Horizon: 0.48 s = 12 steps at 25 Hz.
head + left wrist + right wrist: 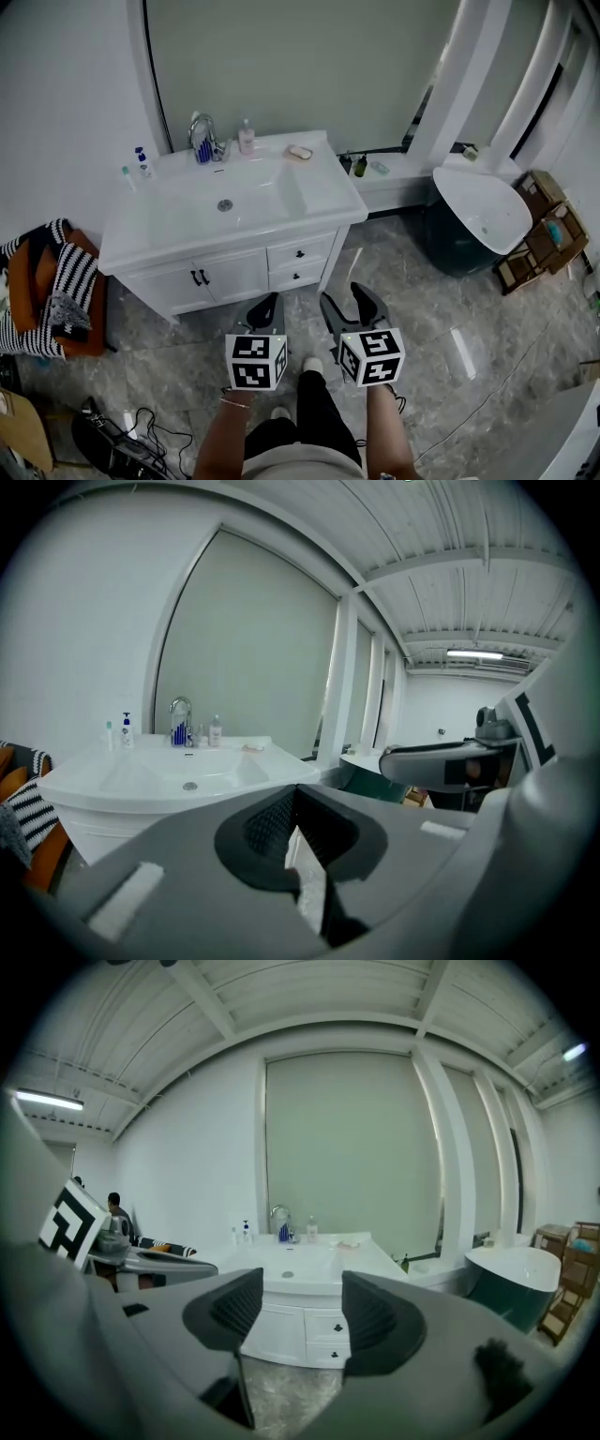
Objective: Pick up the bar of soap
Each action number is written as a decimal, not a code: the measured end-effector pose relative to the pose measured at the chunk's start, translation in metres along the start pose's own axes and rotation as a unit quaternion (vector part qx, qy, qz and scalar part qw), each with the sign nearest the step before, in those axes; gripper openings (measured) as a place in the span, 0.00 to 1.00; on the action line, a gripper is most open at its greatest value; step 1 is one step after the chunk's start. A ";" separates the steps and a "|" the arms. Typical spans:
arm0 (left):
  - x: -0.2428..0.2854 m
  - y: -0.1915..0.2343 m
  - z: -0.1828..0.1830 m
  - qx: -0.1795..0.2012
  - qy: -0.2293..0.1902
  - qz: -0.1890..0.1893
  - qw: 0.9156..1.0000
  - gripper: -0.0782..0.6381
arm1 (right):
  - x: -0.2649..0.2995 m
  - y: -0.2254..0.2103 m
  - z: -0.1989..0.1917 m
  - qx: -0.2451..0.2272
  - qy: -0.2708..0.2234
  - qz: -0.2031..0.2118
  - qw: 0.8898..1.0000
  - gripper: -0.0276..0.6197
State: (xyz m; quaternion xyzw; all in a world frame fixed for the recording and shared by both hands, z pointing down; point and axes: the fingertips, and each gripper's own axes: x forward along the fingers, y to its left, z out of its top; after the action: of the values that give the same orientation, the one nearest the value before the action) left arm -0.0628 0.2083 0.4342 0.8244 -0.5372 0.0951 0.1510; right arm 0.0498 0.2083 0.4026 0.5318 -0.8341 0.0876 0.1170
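Note:
The bar of soap [299, 152] is a small pale pink piece lying at the back right of the white vanity top [323, 192], right of the basin. It also shows far off as the soap [252, 747] in the left gripper view and the soap [349, 1243] in the right gripper view. Both grippers hang over the floor in front of the vanity, well short of the soap. My left gripper [266, 312] [293, 794] is shut with nothing in it. My right gripper [350, 304] [302, 1312] is open and holds nothing.
A faucet [203, 131], a pink pump bottle [247, 138] and a blue pump bottle [142, 161] stand along the vanity's back. A white and green bathtub [478, 211] sits right, a chair with striped cloth [52, 291] left. Cables [131, 431] lie on the marble floor.

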 end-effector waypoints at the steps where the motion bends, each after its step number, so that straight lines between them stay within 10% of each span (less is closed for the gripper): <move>1: 0.007 0.003 0.002 -0.005 -0.001 0.003 1.000 0.12 | 0.006 -0.002 0.000 -0.007 0.005 0.006 1.000 0.43; 12: 0.101 0.011 0.034 -0.005 0.003 0.012 1.000 0.12 | 0.082 -0.064 0.017 -0.031 0.025 0.033 0.999 0.43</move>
State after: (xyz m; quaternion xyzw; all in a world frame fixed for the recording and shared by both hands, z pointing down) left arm -0.0321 0.1053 0.4367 0.8167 -0.5471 0.0969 0.1562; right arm 0.0728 0.1055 0.4119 0.4979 -0.8502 0.0789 0.1517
